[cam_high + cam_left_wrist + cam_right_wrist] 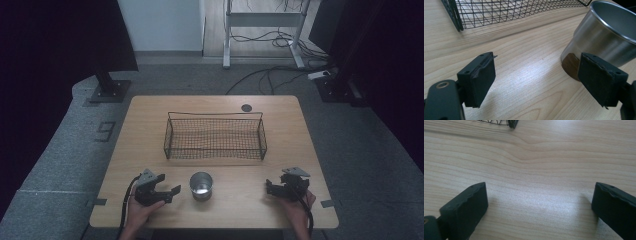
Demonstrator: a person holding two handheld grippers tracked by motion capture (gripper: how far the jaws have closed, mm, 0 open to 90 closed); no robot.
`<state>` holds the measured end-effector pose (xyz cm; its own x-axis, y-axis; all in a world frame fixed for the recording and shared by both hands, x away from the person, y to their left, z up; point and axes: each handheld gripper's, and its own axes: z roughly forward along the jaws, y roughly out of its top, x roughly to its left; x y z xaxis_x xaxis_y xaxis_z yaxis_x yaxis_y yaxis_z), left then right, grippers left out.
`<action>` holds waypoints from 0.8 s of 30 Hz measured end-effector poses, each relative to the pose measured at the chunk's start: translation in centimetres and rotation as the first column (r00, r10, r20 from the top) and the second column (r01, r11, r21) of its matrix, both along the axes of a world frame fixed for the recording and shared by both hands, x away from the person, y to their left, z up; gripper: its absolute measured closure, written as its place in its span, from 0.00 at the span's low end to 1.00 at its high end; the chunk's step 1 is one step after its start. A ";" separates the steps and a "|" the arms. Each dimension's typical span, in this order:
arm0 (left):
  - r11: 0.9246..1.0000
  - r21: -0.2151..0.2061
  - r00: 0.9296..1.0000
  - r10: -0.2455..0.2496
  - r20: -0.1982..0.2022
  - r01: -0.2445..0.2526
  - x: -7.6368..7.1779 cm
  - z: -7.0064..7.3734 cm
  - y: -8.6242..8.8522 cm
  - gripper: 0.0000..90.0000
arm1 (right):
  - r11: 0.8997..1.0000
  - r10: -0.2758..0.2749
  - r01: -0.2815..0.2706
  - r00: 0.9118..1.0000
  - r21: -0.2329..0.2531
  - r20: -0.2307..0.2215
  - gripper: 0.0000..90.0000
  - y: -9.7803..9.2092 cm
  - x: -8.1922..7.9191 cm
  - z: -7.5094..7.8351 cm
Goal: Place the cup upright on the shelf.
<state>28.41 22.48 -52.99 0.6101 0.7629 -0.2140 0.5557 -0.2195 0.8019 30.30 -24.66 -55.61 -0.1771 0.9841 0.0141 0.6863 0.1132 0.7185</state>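
A shiny steel cup (201, 185) stands upright near the front middle of the wooden table (150, 130). Behind it sits a black wire basket (215, 137), with nothing visible inside. My left gripper (167, 185) rests low at the cup's left, open, its jaws pointing toward the cup. In the left gripper view the cup (606, 37) stands just beyond the right jaw, outside the gap of the gripper (536, 77). My right gripper (270, 187) is open at the front right, apart from the cup. Between its jaws lies bare table, with the gripper (539, 202) held low.
A small dark grommet (246, 107) sits in the table's far edge. The basket's corner (511, 123) shows at the top of the right gripper view. Beyond the table are stand bases (111, 90) and floor cables (270, 75).
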 end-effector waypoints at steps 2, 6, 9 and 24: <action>1.000 -0.003 1.000 0.002 0.001 -0.002 0.0 0.1 0.0 0.17 | 1.000 -0.002 0.002 1.000 0.002 0.003 0.03 0.0 -0.1 0.0; 1.000 -0.006 1.000 0.002 0.008 -0.002 -0.1 0.2 0.1 0.17 | 1.000 -0.007 0.007 1.000 -0.001 0.011 0.06 0.0 -0.4 0.0; 1.000 -0.008 1.000 0.002 0.008 -0.002 -0.2 0.3 0.1 0.17 | 1.000 -0.007 0.007 1.000 0.001 0.010 0.07 0.0 -0.4 0.1; 0.998 -0.044 0.998 -0.038 0.046 0.040 -1.1 1.9 -0.5 0.16 | 1.000 -0.031 0.031 0.999 0.002 0.015 0.08 -0.1 -0.4 0.1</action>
<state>27.36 22.03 -51.04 0.6490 0.7284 -0.2194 0.5107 -0.2034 0.8354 29.88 -24.76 -55.55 -0.1471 0.9890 0.0136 0.6788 0.0909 0.7287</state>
